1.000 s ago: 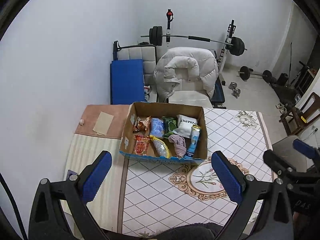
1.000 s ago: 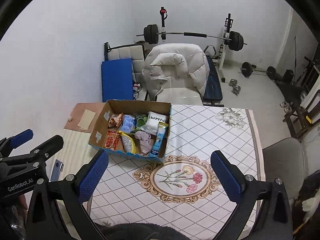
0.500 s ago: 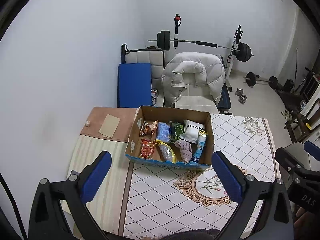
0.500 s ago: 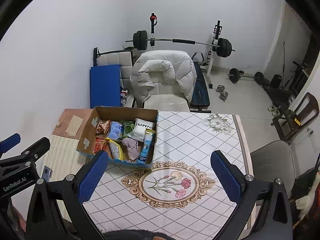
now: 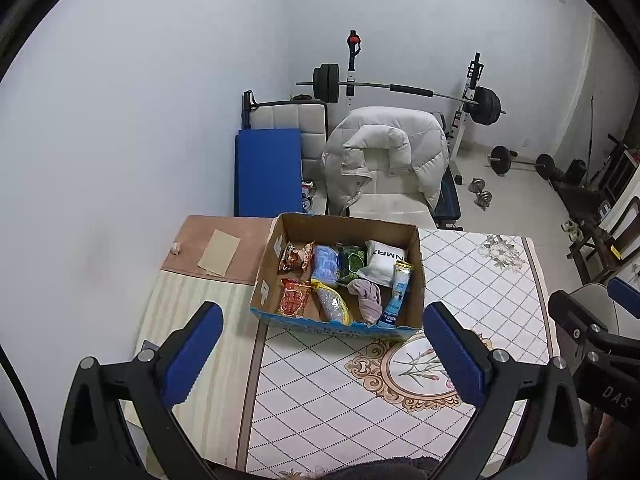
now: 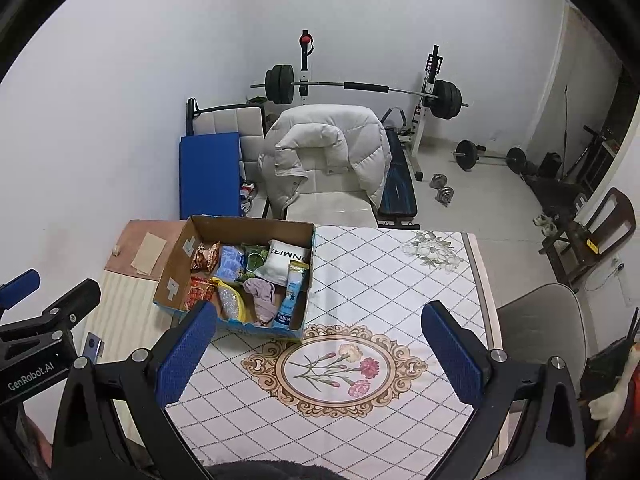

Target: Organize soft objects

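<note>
Cardboard box (image 5: 340, 320) near the table's (image 6: 400, 280) far-left corner already holds snack packets (image 5: 296, 300) and cloth (image 5: 366, 298); both grippers' fingers (image 5: 454, 358) (image 6: 450, 358) gape wide, empty.

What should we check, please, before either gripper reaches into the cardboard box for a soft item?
1. Left gripper open and empty: ok.
2. Right gripper open and empty: ok.
3. Cardboard box open-topped, on the table: ok.
4. Pink cloth lies uncovered near the box's front wall: ok.
5. Blue tube leans right beside the cloth, so it may get pinched too: not ok.
6. Patterned tablecloth bare beside the box for setting items down: ok.
</note>
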### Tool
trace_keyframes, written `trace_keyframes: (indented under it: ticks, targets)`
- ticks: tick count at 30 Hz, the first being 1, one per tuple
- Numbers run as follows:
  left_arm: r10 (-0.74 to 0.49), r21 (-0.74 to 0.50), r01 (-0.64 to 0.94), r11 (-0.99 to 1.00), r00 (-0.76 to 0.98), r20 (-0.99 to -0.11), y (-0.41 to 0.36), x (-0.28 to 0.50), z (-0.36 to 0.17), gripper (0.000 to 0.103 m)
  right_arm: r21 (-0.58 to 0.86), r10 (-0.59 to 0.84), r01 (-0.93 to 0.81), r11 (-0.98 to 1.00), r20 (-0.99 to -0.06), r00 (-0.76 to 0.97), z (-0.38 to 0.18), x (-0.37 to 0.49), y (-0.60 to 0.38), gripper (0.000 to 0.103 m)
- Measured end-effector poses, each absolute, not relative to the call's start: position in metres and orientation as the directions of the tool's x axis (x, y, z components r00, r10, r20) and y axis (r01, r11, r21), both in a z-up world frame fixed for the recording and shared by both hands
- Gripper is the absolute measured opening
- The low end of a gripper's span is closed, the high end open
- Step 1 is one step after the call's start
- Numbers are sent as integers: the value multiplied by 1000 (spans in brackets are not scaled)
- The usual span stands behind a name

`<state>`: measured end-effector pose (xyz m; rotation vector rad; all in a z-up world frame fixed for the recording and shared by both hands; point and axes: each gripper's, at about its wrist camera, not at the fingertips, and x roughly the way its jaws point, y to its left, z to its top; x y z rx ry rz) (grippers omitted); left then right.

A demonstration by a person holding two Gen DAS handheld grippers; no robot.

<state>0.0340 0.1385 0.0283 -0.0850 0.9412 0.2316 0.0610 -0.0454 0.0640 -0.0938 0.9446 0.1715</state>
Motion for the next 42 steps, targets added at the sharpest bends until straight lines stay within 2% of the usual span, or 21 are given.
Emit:
trace_keyframes:
  ticks: [42]
  targets:
    - [157,20,-242,970,560,-813,139,30,28,103,-10,102,-187,982,-809,579,67,57,-47,103]
